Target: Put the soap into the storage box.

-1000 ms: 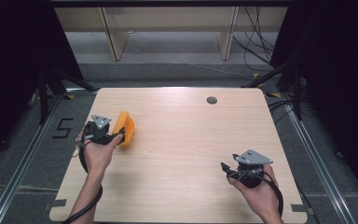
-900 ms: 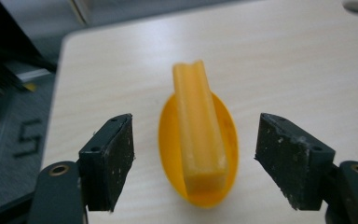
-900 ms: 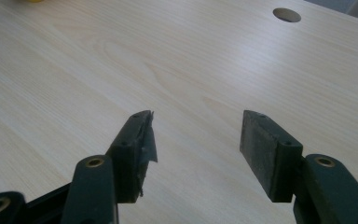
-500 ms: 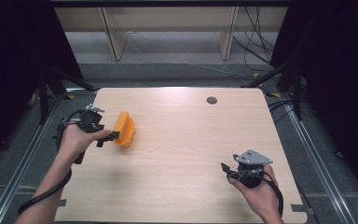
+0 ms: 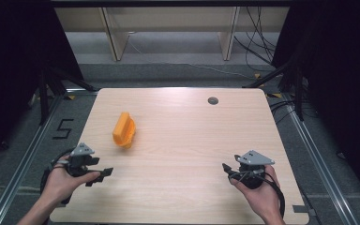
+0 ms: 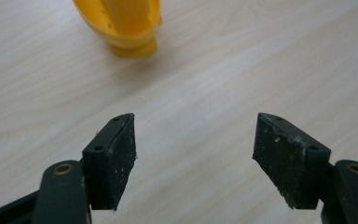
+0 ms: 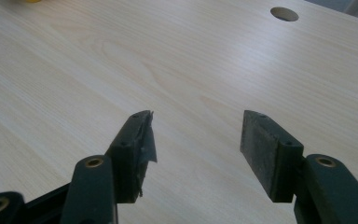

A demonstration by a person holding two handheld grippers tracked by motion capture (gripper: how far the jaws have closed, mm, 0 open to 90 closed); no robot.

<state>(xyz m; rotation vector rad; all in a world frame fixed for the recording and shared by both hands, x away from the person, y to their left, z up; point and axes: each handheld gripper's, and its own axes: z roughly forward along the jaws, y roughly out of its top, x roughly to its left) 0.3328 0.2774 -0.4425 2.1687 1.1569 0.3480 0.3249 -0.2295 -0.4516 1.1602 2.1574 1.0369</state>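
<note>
High view: orange holder on counter, left of centre. Left gripper near-left, fingers wide, empty, apart from holder. Right gripper near-right, fingers wide, empty.

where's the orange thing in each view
High view: orange plastic piece on the table's left half, beyond the left tool.
Left gripper view: top edge, left of centre, ahead of the open jaws.
Right gripper view: a sliver at the top left corner.
Shared landmark: the light wooden table.
</note>
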